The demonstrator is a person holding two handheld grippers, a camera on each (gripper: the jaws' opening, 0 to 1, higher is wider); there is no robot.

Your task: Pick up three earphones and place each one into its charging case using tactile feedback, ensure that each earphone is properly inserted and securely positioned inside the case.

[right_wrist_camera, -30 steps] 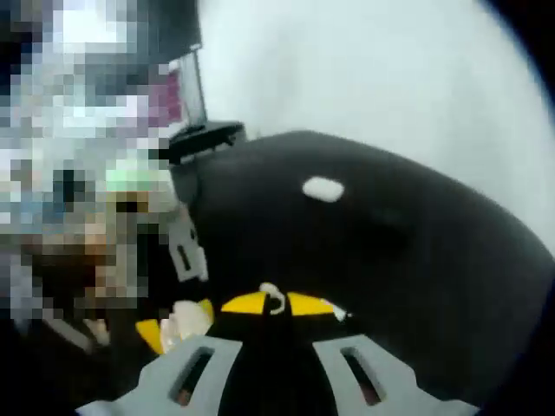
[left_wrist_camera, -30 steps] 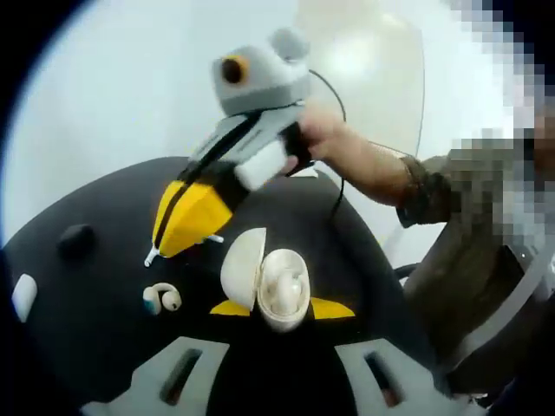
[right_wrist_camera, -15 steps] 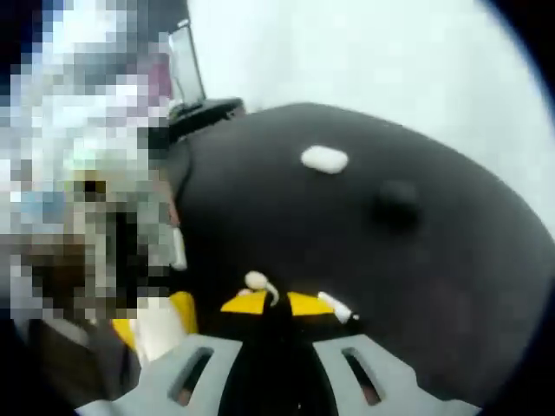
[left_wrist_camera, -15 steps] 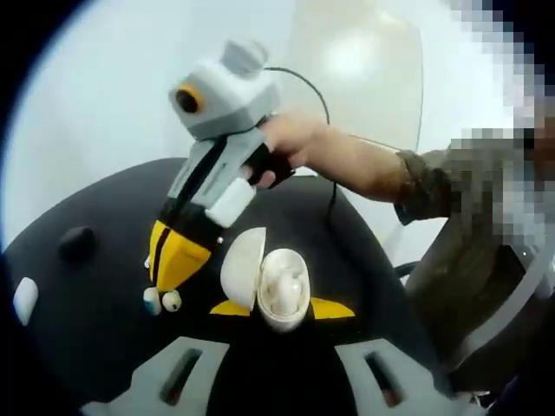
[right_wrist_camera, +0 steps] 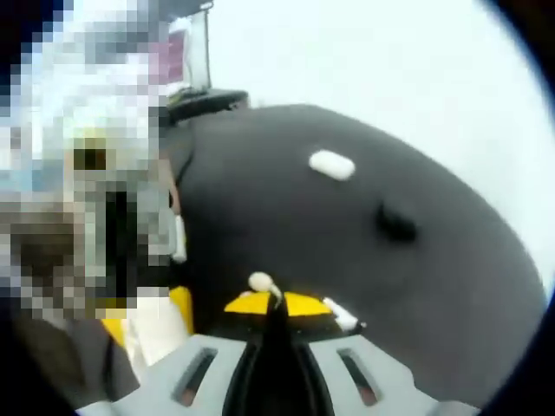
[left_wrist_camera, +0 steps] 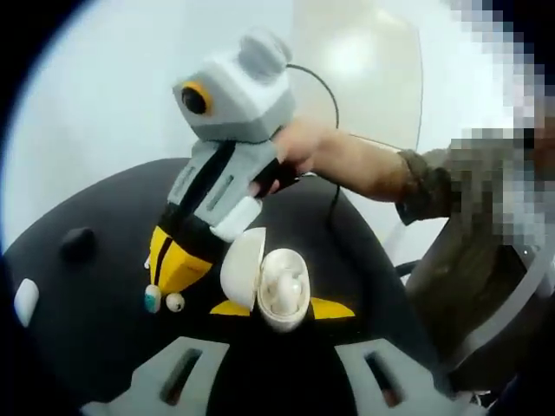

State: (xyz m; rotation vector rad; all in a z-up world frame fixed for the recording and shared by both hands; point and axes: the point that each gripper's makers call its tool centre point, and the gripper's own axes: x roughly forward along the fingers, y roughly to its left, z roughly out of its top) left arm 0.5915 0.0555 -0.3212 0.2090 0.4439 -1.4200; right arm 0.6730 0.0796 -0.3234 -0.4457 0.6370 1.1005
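Note:
An open white charging case (left_wrist_camera: 279, 293) with its lid (left_wrist_camera: 243, 269) swung left sits between my left gripper's (left_wrist_camera: 282, 308) yellow jaws, which are shut on it. My right gripper (left_wrist_camera: 162, 290) reaches down from the upper left onto the black table (left_wrist_camera: 87, 355), its yellow jaws shut on a white and teal earphone (left_wrist_camera: 163, 302) just left of the case. In the right gripper view the right gripper (right_wrist_camera: 276, 302) pinches that earphone (right_wrist_camera: 260, 282), whose white tip pokes up. At its left are the left gripper (right_wrist_camera: 180, 308) and the case (right_wrist_camera: 156, 328).
A shut white case (left_wrist_camera: 24, 300) (right_wrist_camera: 331, 165) and a black case (left_wrist_camera: 76, 243) (right_wrist_camera: 395, 224) lie farther out on the round table. A person's hand and sleeve (left_wrist_camera: 408, 182) hold the right gripper. A pale floor surrounds the table.
The right gripper came down from above the table onto the loose earphone and shut on it. The left gripper and the open case stayed put.

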